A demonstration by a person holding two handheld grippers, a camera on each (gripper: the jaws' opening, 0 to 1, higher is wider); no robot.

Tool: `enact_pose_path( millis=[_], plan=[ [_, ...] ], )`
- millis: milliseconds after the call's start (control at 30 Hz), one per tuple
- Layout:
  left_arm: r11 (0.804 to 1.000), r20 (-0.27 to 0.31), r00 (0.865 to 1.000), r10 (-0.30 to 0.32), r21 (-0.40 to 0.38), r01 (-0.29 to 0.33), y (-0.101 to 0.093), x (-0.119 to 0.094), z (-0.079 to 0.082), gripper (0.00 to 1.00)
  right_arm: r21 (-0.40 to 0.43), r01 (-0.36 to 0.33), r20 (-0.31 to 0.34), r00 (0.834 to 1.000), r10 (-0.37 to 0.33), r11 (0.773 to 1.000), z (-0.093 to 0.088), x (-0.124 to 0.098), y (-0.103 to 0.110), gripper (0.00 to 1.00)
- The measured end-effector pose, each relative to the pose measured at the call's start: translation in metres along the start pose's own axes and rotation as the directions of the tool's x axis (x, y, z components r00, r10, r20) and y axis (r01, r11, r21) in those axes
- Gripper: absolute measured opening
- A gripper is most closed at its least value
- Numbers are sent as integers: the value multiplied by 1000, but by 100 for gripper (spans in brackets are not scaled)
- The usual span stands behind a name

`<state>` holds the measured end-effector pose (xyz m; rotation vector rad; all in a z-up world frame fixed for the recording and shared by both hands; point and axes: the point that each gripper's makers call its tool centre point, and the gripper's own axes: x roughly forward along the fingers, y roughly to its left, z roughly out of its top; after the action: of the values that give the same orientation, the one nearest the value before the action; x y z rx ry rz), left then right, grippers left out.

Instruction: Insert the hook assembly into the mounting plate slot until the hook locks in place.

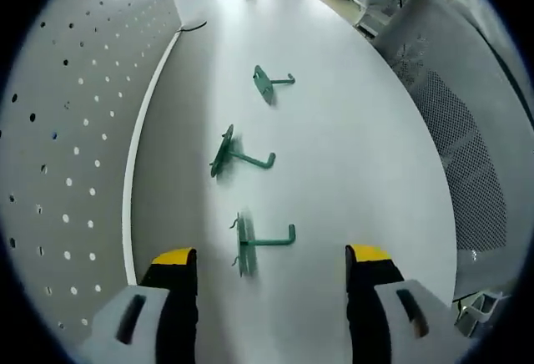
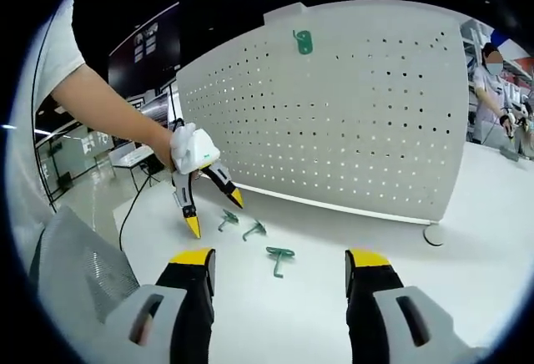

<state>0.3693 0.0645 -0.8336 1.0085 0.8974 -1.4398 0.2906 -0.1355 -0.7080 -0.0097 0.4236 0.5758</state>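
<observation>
Three green hook assemblies lie in a row on the white table: the nearest hook (image 1: 250, 243), the middle hook (image 1: 229, 154) and the far hook (image 1: 267, 83). My left gripper (image 1: 271, 255) hovers open just above the nearest one, empty. The white pegboard mounting plate (image 1: 58, 147) stands along the table's left edge. In the right gripper view the same plate (image 2: 350, 122) stands upright with one green hook (image 2: 303, 41) mounted near its top. The loose hooks (image 2: 279, 253) lie before it, with the left gripper (image 2: 215, 214) open over them. My right gripper (image 2: 280, 260) is open and empty.
A grey mesh chair (image 1: 455, 122) stands at the table's right edge; its back (image 2: 75, 272) is close to my right gripper. A black cable (image 1: 192, 26) lies by the plate's far end. A round foot (image 2: 432, 234) props the plate. Another person (image 2: 488, 72) stands far right.
</observation>
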Motion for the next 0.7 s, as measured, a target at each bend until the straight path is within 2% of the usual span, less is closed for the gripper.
enact_pose_path(
  millis=[400, 467, 600, 700],
  plan=[
    [1000, 2, 1000, -6, 4, 6, 2, 0, 0, 71, 3, 4, 3, 1000, -4, 1000, 0, -1, -1, 61],
    [1000, 5, 1000, -3, 0, 3, 4, 0, 1, 67, 5, 5, 3, 1000, -5, 1000, 0, -1, -1, 61],
    [1000, 15, 1000, 9, -23, -8, 8, -2, 4, 47, 8, 12, -1, 1000, -12, 1000, -1, -1, -3, 59],
    [999, 11, 1000, 19, -45, -19, 11, -2, 4, 42, 16, 20, -6, 1000, -20, 1000, -2, -2, -5, 58]
  ],
)
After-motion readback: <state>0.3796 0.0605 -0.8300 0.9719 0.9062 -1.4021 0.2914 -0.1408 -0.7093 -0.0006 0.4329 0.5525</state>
